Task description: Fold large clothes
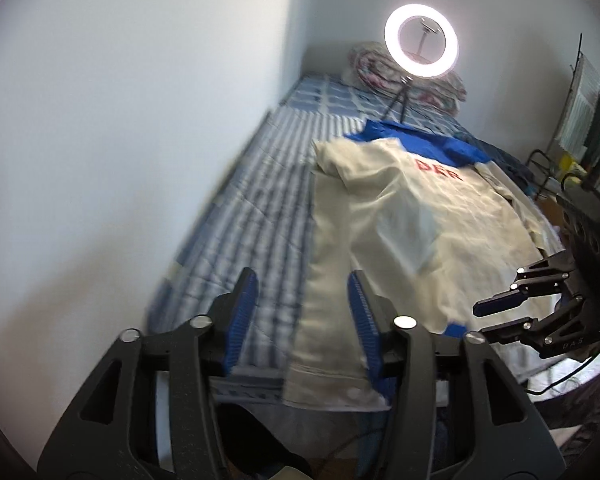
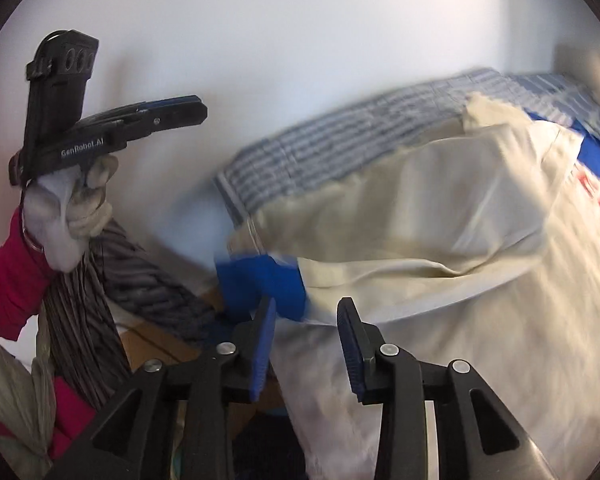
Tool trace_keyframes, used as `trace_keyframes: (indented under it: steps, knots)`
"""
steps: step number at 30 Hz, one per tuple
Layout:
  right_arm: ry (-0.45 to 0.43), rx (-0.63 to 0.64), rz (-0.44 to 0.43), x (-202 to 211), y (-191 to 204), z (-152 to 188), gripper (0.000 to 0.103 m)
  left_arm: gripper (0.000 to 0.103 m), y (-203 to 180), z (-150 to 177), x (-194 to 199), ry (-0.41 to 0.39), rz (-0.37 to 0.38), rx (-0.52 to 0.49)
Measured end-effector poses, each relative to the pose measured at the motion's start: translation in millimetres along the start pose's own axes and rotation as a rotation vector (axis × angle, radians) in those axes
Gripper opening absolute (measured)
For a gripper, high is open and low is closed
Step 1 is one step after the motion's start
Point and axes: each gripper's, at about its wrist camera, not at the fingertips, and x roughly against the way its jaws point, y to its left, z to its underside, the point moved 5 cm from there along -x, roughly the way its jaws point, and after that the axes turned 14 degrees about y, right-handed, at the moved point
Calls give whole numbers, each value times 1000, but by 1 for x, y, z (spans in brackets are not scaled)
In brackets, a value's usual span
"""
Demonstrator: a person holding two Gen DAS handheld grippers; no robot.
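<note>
Both tools, left tool (image 1: pixel 302 312) and right tool (image 2: pixel 306 340), hang spread and empty over a cream-and-blue cotton jersey (image 1: pixel 412 220) partly folded mid-frame on the blue checked bed (image 1: pixel 260 200), likely between folds, next needing a hem pinch

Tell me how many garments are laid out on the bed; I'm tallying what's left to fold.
1: a cream top with blue trim and red lettering, spread along the striped bed ahead of both tools. Others may be hidden; dark cloth beyond its far edge is unclear.
</note>
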Motion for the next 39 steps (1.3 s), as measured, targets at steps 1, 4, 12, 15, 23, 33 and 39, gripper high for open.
trace_keyframes:
  steps: [1,4,12,15,23,33,39]
  knots:
    - [-9,-24,-3,2,-5,3,35,53,-3,3,-4,19,24,3]
    - [-40,-88,15,16,-24,8,35,53,-12,12,-20,89,99,24]
    - [-137,-151,107,57,-63,-31,44,53,-41,45,-66,277,287,89]
    - [-155,-157,151,63,-75,-60,49,53,-54,56,-78,322,313,78]
    - [-138,-222,238,61,-128,-160,49,50,-67,71,-104,389,393,124]
    - [-11,-270,380,-17,-180,-265,49,6,-70,68,-107,364,403,103]
    - [44,-333,450,-54,-208,-302,46,4,-72,63,-100,335,392,71]
